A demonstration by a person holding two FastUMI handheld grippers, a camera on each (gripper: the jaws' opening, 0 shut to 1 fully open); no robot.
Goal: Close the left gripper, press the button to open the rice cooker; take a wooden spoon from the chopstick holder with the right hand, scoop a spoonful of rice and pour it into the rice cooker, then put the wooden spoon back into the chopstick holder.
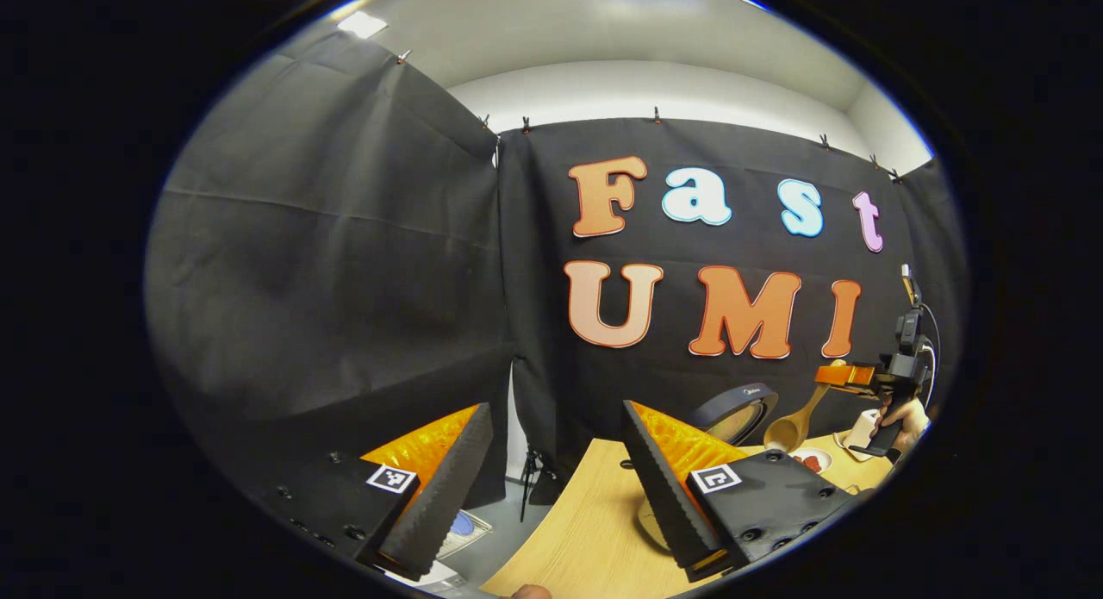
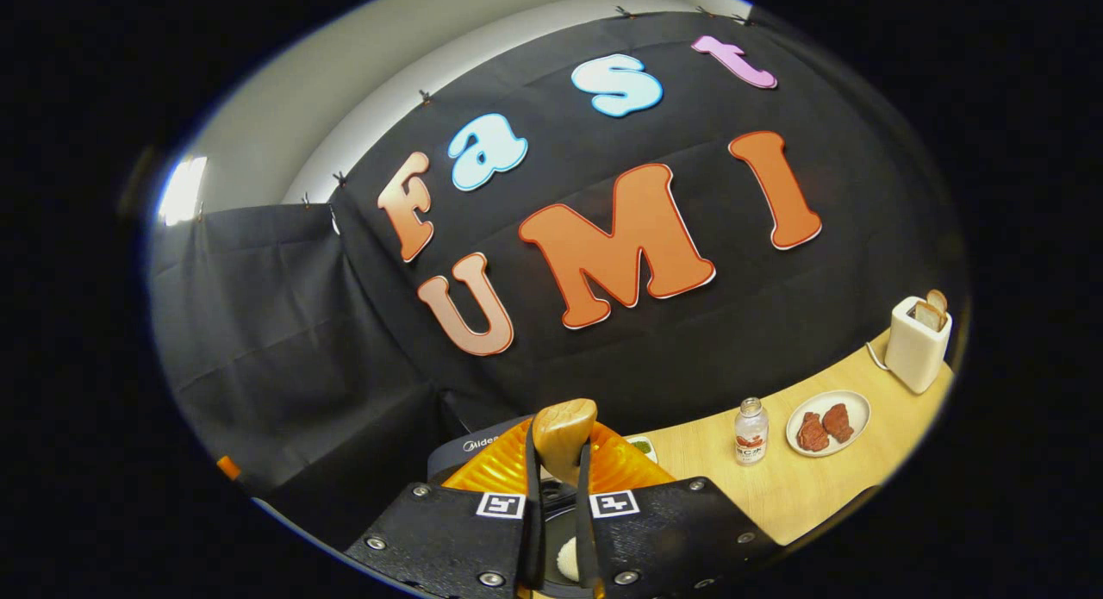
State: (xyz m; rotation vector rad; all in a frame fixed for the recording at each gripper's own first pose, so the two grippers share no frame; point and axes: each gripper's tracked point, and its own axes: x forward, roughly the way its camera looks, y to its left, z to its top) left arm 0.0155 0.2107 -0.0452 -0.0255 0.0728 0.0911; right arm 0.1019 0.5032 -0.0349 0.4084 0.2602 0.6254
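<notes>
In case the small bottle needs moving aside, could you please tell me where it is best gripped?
Grip the bottle across its straight-sided body, below the cap, coming in level from the table's near edge. It stands upright with bare table around it, and the plate to one side stands apart.

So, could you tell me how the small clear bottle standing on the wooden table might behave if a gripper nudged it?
The small clear bottle looks tall and narrow, so a high push would probably tip it. It seems light, likely sliding easily on the smooth wooden table. On its side, its round body might roll.
</notes>
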